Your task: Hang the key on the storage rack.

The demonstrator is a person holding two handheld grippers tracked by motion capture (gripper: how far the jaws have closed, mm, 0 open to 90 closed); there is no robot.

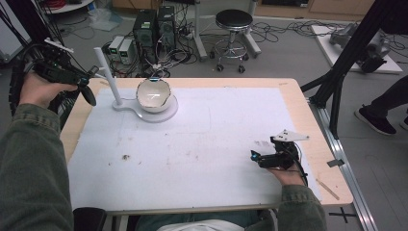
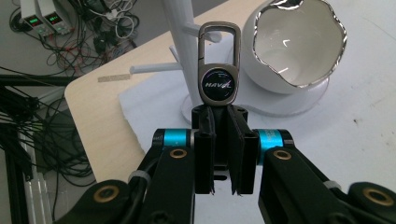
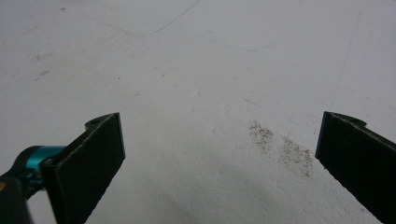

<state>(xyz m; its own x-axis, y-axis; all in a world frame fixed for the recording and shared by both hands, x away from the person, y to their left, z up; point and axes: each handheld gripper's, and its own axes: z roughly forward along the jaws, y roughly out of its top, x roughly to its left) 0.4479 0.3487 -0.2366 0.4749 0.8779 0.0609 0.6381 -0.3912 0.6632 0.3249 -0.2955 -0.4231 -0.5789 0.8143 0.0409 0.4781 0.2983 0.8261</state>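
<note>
Item: key fob [image 2: 218, 70] | clamped in left tongs [image 2: 219, 154], long axis upright | white peg stand [image 2: 183, 51] just beyond at 12 o'clock, left hand nearer | right tongs [image 3: 219, 149] open, empty, over bench [image 1: 216, 144].

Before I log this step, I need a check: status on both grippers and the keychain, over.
Left gripper shut on keychain, near the white stand. Right gripper open, nothing between its fingers, over the white mat. Bowl beside the stand.

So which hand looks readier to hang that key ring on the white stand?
Probably the left. The left gripper already clamps the key ring right beside the stand, while the right gripper rests open across the table.
</note>
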